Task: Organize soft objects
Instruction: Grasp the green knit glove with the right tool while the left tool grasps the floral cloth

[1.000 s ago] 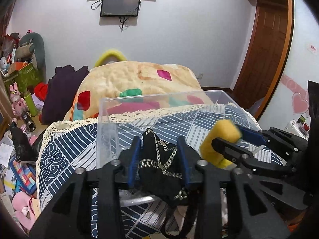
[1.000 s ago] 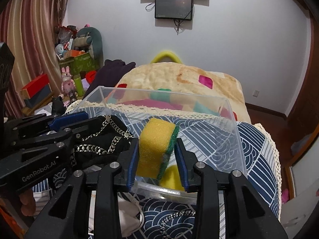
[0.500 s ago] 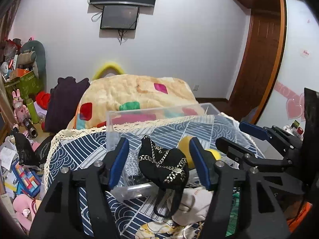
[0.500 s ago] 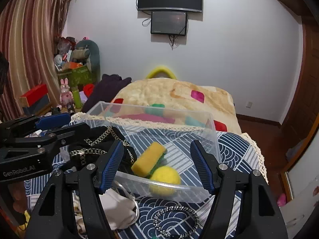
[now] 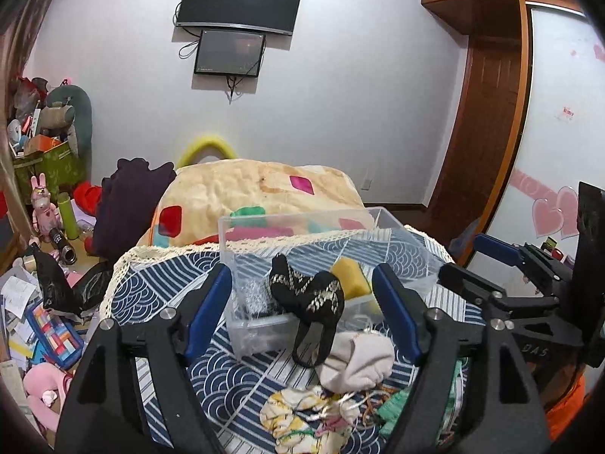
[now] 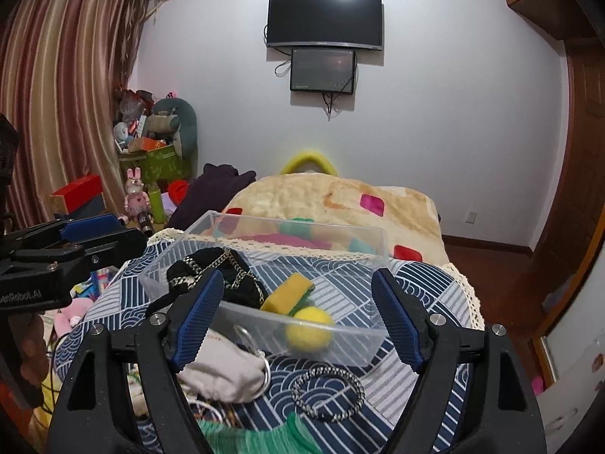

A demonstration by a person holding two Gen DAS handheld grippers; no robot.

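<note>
Left gripper: the black two-finger left gripper with blue pads (image 5: pixel 302 310) hangs over the near edge of the table with its fingers spread wide, nothing between them.
Right gripper: the black right gripper with blue ribbed pads (image 6: pixel 298 314) is spread just as wide and grips nothing; its jaws frame the near wall of the box.
Box: a clear rectangular plastic storage box (image 6: pixel 351 232) sits on the blue-and-white patterned tablecloth with a lace edge (image 6: pixel 427 283).
Black pouch: a black fabric pouch with a silver chain strap (image 5: pixel 308 295) lies at the left end of the box, draped over the near rim — its black strap loop hangs down outside the wall.
Sponge: a yellow sponge with a green scouring side (image 6: pixel 289 291) lies tilted inside the box, just beside the pouch.
Ball: a fuzzy yellow ball (image 6: pixel 309 328) rests inside against the near wall, touching the sponge's lower end.
Loose on the cloth: a beige drawstring cloth bag with a metal ring (image 6: pixel 223 369) sits just in front of the box; a black-and-white braided cord loop (image 6: pixel 328 391) lies near it, and a green ribbed knit piece (image 6: pixel 257 439) lies nearest the camera.
Behind: a cream blanket with coloured patches (image 6: pixel 340 200) — heaped beyond the table.
</note>
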